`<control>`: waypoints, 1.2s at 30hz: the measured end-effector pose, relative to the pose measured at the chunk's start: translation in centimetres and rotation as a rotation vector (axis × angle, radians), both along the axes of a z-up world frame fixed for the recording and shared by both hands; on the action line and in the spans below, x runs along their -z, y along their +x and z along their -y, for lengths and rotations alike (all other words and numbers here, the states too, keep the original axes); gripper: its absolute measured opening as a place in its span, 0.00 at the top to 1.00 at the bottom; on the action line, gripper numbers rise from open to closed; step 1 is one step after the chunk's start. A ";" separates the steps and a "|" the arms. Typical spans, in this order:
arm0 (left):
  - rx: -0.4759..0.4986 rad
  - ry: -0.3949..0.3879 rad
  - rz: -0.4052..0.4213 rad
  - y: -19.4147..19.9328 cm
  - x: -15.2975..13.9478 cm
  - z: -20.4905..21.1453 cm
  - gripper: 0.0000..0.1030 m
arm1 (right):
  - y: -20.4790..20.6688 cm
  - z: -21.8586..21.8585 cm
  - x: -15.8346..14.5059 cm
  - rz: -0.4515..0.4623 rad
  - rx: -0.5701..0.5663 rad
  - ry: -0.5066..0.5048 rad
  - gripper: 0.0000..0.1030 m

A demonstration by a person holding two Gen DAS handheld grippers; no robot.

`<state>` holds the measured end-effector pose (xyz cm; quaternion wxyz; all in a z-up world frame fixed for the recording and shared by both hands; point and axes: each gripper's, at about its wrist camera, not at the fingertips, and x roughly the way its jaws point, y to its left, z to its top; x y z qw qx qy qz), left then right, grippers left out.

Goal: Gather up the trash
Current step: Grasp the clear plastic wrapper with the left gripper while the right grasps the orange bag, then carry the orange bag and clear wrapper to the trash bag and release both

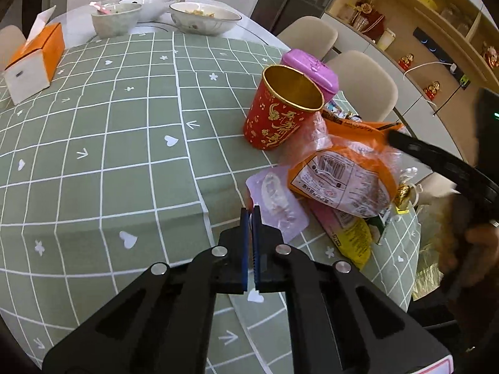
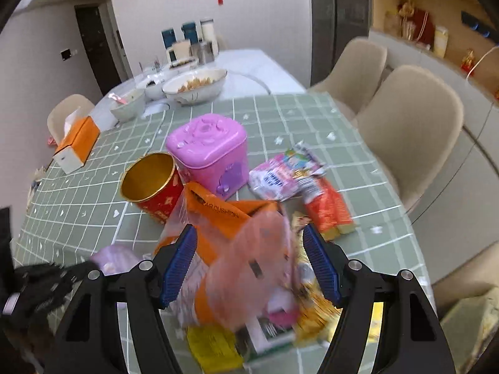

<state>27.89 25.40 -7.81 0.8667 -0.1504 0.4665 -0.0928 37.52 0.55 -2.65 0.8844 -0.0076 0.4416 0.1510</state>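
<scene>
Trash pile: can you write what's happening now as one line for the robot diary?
left claw: shut, at clear wrapper | right claw: open around orange bag | red cup: upright, empty

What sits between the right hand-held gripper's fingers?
In the right wrist view, the open right hand-held gripper straddles the orange air-cushion bag, its pink translucent part blurred between the blue pads; contact can't be told.

Even, soft indoor light filled both views, with hardly a shadow on the checked tablecloth (image 1: 124, 143). Fisheye bending curved its grid lines and blackened the corners. The left view was crisp; the right smeared badly across the orange wrapper (image 2: 224, 218), with background shelves soft.
</scene>
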 end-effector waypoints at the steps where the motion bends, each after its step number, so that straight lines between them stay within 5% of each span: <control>1: -0.003 -0.006 0.000 -0.2 -0.1 -0.1 0.98 | 0.5 -0.2 0.8 -0.033 -0.002 0.001 0.37; 4: -0.004 -0.010 0.004 -0.8 -0.3 -0.4 0.98 | 0.0 -0.9 1.4 -0.072 -0.041 -0.002 0.62; 8: -0.027 -0.022 -0.018 -0.9 0.1 -1.0 0.98 | -3.5 -0.6 0.4 -0.031 -0.058 -0.042 0.70; 24: -0.018 -0.020 0.057 -2.6 -2.9 1.1 0.98 | -14.1 5.9 -4.5 0.061 0.060 -0.007 0.72; 36: 0.041 0.000 0.247 -5.3 -11.1 7.2 0.98 | -17.9 12.7 -10.5 0.234 0.109 0.036 0.72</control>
